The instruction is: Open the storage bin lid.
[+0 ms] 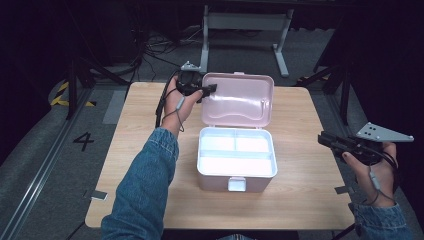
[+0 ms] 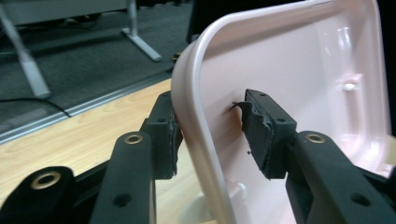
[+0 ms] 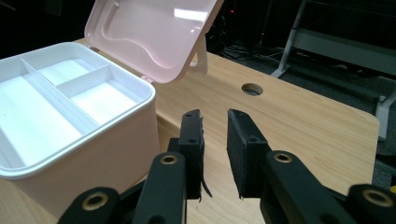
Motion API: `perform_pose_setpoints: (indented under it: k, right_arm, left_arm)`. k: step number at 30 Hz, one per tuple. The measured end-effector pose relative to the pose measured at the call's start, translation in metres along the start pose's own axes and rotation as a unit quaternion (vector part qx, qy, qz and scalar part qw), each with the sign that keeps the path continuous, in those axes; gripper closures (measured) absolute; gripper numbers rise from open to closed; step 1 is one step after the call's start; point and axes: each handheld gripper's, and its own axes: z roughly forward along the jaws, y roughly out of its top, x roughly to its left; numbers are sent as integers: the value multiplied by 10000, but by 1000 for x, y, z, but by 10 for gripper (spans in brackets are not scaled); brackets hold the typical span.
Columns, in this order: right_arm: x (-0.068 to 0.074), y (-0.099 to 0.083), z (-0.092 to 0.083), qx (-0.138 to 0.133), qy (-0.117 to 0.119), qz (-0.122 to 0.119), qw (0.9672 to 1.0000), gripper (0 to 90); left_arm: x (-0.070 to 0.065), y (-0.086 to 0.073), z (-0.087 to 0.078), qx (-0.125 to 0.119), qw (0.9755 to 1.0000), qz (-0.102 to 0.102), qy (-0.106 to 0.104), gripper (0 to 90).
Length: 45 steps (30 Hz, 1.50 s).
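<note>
One pink storage box (image 1: pixel 235 170) stands near the middle of the wooden bench (image 1: pixel 305 200), its hinged lid (image 1: pixel 239 100) raised and leaning back toward the far edge. No brand or label can be read on the box or lid. On the floor to the left of the bench a black numeral "4" (image 1: pixel 83 141) is marked. Inside the box sits one white tray (image 3: pixel 60 100) split into three compartments: a long one along the front and two smaller ones behind it. One white latch (image 1: pixel 237 184) hangs at the middle of the front wall.

The left tongs (image 1: pixel 209 89) are at the upper left corner of the lid. In the left gripper view the lid's curved rim (image 2: pixel 196 135) passes between the two pads: the outer pad (image 2: pixel 164 140) lies against or just beside the back of the rim, while the inner pad (image 2: pixel 261 135) stands clear of the lid's inner face, so the tongs are released around the rim and not clamped on it.

The right tongs (image 1: pixel 325 140) hover off the right side of the bench, well apart from the box. In the right gripper view their two pads (image 3: pixel 243 149) stand slightly apart with nothing between them, pointing across the bench past the box's corner. One round hole (image 3: pixel 252 89) is cut in the bench top beyond them.
</note>
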Motion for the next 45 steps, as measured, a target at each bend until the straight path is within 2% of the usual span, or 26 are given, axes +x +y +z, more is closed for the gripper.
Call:
perform_pose_setpoints:
  k: [4,5,12,18,33,36,42,45]
  right_arm:
    - [1,-2,-1,35,-5,-10,10000,764]
    - [1,-3,-1,43,-10,6,10000,765]
    - [3,-7,-1,113,-8,20,9999,763]
    - [5,-8,-1,139,4,23,9999,761]
    - [6,-12,9,255,92,39,9996,756]
    - [6,-12,9,262,96,37,9996,755]
    - [6,-13,12,299,120,22,9995,755]
    - [5,-13,13,317,135,24,9994,754]
  left_arm:
    - [6,-2,4,38,10000,-65,1,614]
    - [7,-3,6,48,9999,-124,-4,615]
    - [13,-8,17,173,9997,-196,-15,599]
    - [19,-13,27,258,9989,-374,-74,590]
    - [27,-26,44,523,9976,-453,-70,539]
    - [28,-29,49,628,9970,-459,-26,533]
    - [27,-28,55,924,9953,-256,128,532]
    - [29,-32,58,1007,9944,-321,88,533]
